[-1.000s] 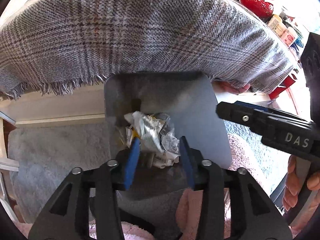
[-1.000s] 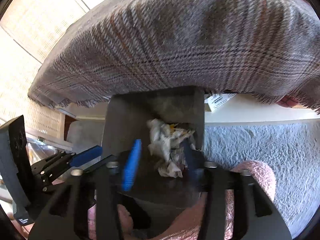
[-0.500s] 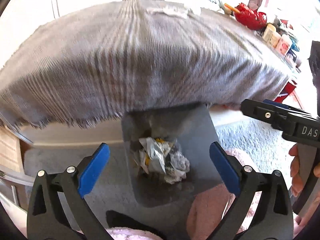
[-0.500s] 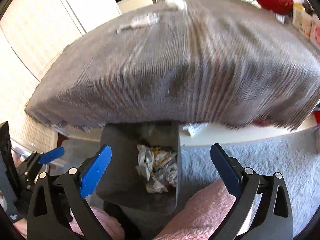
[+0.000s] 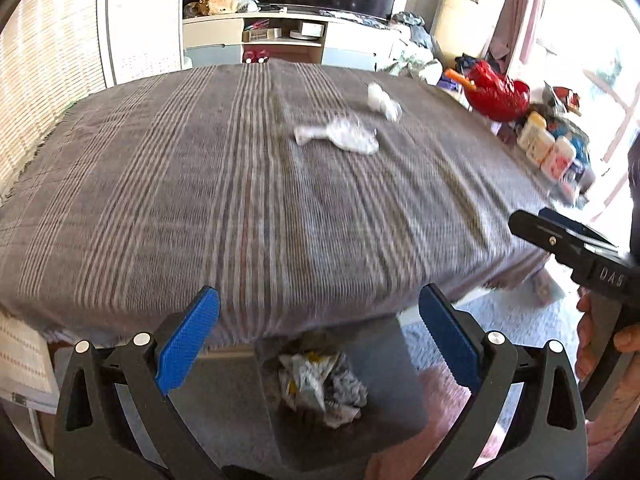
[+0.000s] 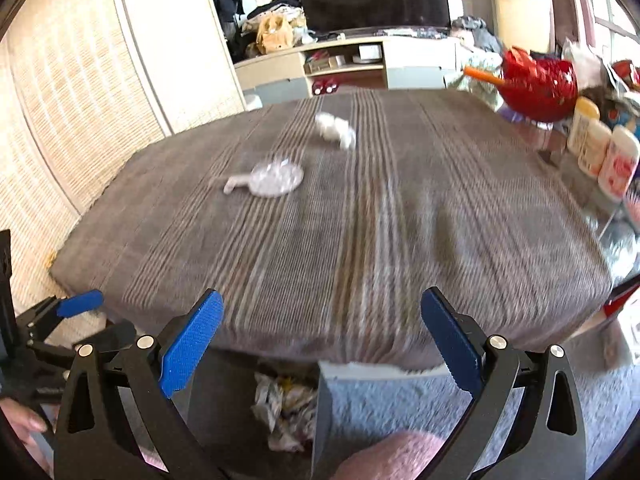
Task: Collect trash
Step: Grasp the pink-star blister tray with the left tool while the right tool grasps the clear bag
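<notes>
Trash remains on the table [image 5: 200,200]: a clear wrapper [image 5: 340,136] near the middle, its long axis running left to right with the twisted tail pointing left, and a white wad [image 5: 382,100] beyond it toward the far right corner. Both lie well ahead of the left gripper [image 5: 318,340] and right gripper [image 6: 320,340], each wide open and empty. The bin [image 5: 360,420] with crumpled paper [image 5: 320,384] sits below the near edge. Neither hand looks clearly nearer.

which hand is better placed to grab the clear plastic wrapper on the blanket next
Probably the right hand-held gripper, narrowly. Both are open and empty above the bin. In the right wrist view the clear plastic wrapper lies nearer its centre line; in the left view it sits further off, right of the left hand-held gripper.
</notes>
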